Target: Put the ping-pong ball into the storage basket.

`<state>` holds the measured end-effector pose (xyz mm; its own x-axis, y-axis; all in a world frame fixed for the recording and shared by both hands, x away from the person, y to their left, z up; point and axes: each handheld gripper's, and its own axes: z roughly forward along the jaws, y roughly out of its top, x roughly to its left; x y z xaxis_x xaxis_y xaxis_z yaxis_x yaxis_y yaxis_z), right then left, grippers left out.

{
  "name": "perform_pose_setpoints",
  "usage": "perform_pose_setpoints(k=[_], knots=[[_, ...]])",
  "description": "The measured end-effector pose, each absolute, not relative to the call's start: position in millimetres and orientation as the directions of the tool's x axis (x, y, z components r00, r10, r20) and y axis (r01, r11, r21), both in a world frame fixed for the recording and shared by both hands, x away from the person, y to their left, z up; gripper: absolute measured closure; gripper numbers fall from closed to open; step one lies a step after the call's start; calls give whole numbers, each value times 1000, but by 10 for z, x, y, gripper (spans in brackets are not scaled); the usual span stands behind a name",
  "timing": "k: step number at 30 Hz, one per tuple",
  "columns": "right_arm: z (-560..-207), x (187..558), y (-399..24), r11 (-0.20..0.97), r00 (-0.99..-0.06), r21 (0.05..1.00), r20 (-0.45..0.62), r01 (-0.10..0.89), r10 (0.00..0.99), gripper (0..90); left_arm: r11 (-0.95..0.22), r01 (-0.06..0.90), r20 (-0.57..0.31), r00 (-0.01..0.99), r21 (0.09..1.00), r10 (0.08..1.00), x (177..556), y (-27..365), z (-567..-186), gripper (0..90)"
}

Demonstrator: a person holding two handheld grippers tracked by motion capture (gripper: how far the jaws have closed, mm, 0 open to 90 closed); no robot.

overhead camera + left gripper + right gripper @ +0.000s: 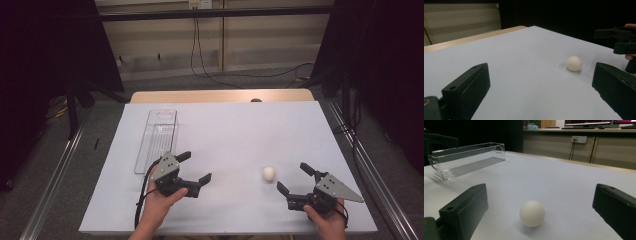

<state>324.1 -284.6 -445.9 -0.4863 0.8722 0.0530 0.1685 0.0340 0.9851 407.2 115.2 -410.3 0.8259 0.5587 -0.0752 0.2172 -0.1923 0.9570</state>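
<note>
Nearest the camera in the high view, at the near edge of the white-covered tabletop, the person's left hand comes up from the bottom and holds the left gripper, a black two-jaw tool with a grey three-cornered plate on top; its jaws stand wide apart and released, gripping nothing, and they point to the right across the tabletop. Just beyond it, along the left edge of the tabletop, lies a long clear plastic bin, empty, its length running from near the gripper toward the far left corner. To the right of the left gripper, apart from it, a small white ball rests on the cloth, nearer the near edge than the far one. In the left gripper view the ball sits ahead between the jaws, toward the right one. Farther right, by the near right corner, the right hand holds the right gripper, also spread open and empty, aimed leftward at the ball, which lies just ahead of its jaws.
</note>
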Motion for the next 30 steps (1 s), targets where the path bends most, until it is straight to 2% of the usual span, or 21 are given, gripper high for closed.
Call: perform_pose_setpoints(k=[30], knots=[[-4453,3247,-2850,36,-496,986,51,164,867,0,-212,253,-113,851,944,513,4148,667,-4215,17]])
